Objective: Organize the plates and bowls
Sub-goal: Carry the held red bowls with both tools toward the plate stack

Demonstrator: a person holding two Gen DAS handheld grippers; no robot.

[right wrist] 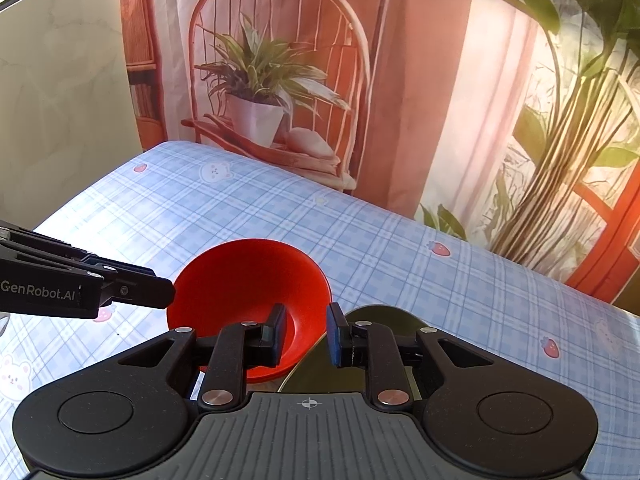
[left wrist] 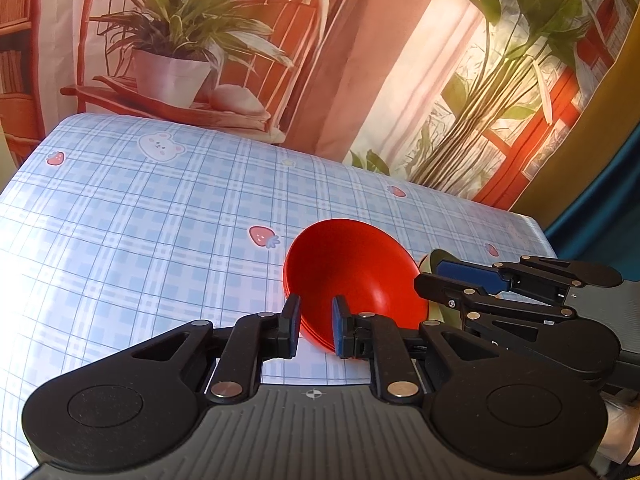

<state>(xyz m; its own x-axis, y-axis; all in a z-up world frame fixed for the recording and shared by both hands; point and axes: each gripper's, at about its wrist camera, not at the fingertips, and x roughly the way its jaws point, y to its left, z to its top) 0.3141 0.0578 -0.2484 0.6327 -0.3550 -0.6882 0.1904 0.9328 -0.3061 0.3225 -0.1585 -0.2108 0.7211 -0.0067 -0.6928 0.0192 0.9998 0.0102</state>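
Observation:
A red bowl [left wrist: 352,268] [right wrist: 248,280] stands tilted on the blue checked tablecloth, its right side over a dark green plate [right wrist: 384,320]. The bowl's near rim, which shows several layered edges, sits pinched between the pads of my left gripper [left wrist: 316,328]. In the right wrist view the left gripper [right wrist: 166,290] reaches the bowl's left rim. My right gripper [right wrist: 306,334] straddles the bowl's wall, one finger inside and one outside, pads against it. From the left wrist view the right gripper [left wrist: 430,274] clamps the bowl's right rim, with a sliver of the plate [left wrist: 427,259] behind it.
The checked tablecloth [left wrist: 160,220] stretches to the left and far side, ending at a printed backdrop of a chair and plants. A pale upright board [right wrist: 60,100] stands beyond the table's left edge. The table's right edge [right wrist: 600,304] runs close to the backdrop.

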